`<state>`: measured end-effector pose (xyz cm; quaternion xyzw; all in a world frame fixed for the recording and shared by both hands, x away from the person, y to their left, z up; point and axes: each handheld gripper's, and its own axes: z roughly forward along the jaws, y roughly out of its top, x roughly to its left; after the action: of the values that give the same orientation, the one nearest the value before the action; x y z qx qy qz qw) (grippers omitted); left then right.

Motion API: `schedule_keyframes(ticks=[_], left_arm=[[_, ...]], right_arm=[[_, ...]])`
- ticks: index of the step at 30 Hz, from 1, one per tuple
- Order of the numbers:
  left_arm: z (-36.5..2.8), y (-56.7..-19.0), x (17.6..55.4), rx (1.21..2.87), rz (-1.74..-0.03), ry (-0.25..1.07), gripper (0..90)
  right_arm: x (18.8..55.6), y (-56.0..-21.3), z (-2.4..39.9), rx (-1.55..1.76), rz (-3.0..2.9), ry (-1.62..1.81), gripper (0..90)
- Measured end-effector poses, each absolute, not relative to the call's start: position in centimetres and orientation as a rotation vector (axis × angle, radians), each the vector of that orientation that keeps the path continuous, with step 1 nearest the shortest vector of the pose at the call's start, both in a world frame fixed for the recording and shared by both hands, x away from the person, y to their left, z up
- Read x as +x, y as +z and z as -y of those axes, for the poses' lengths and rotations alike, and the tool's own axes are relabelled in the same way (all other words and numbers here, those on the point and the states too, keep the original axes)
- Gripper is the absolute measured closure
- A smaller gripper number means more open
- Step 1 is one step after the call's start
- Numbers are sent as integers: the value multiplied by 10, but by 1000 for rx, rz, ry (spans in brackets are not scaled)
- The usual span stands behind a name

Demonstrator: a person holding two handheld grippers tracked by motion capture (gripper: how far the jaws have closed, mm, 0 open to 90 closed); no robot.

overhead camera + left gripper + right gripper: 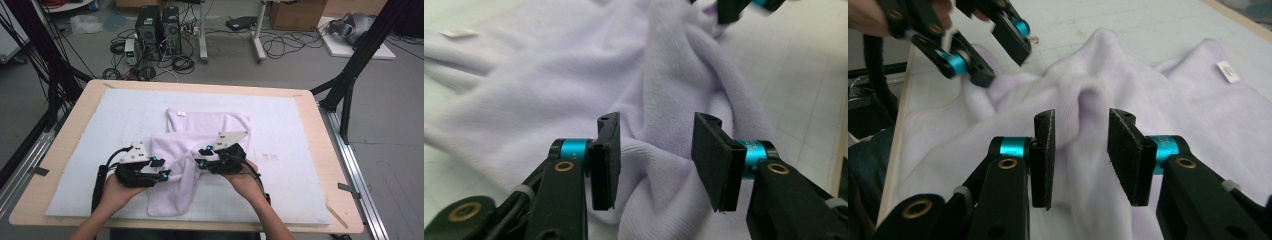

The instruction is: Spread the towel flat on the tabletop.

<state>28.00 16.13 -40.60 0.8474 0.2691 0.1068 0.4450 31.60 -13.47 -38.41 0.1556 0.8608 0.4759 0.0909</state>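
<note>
A pale lilac towel [210, 125] lies crumpled on the white mat [120, 120], with a small white label [181, 114] near its far edge. My left gripper [162, 169] is at the towel's near left part. In the left gripper view its jaws [656, 125] stand open around a raised fold of towel [549, 90], not pressing it. My right gripper [200, 159] is just to the right, over the bunched middle. In the right gripper view it [1080, 117] is open, with a ridge of towel [1198, 115] between the pads, and the left gripper [990, 47] shows farther off.
The mat covers a wooden table [67, 145] with bare margins at left and right. Black frame posts [350, 75] stand beside the table. Computer towers [157, 32] and cables lie on the floor beyond the far edge.
</note>
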Motion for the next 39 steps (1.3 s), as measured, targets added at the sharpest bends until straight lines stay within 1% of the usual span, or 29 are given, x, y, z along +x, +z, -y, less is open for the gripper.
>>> schedule_keyframes(ticks=[3,5,7,10,13,14,15,18,19,21,26,32,33,36,39], left_arm=[[-154,-416,284,2145,-673,273,563],[-151,-422,288,2174,-689,283,612],[-150,-431,296,2203,-710,286,655],[-151,-433,302,2220,-710,295,732],[-152,-433,307,2222,-716,292,777],[-152,-433,308,2219,-714,289,788],[-153,-432,310,2220,-713,289,795],[-157,-431,312,2202,-723,277,814],[-160,-430,310,2191,-731,282,817],[-161,-429,308,2184,-731,284,823],[-175,-409,291,2138,-701,316,827],[-183,-387,275,2095,-664,322,829],[-185,-379,268,2085,-642,328,829],[-184,-373,266,2094,-616,350,829],[-182,-373,277,2097,-635,359,829]], right_arm=[[310,-395,154,498,-2564,1357,605],[309,-400,159,511,-2568,1341,598],[310,-412,167,571,-2591,1306,583],[316,-423,161,584,-2618,1240,551],[324,-431,147,556,-2616,1185,547],[328,-433,142,554,-2617,1166,560],[330,-435,139,545,-2622,1153,593],[338,-438,131,526,-2642,1143,795],[340,-438,131,525,-2653,1155,843],[340,-436,134,531,-2661,1185,854],[325,-410,154,510,-2626,1305,860],[296,-372,175,425,-2593,1365,861],[290,-365,178,399,-2593,1369,861],[280,-349,180,342,-2599,1331,861],[288,-341,176,328,-2603,1284,861]])
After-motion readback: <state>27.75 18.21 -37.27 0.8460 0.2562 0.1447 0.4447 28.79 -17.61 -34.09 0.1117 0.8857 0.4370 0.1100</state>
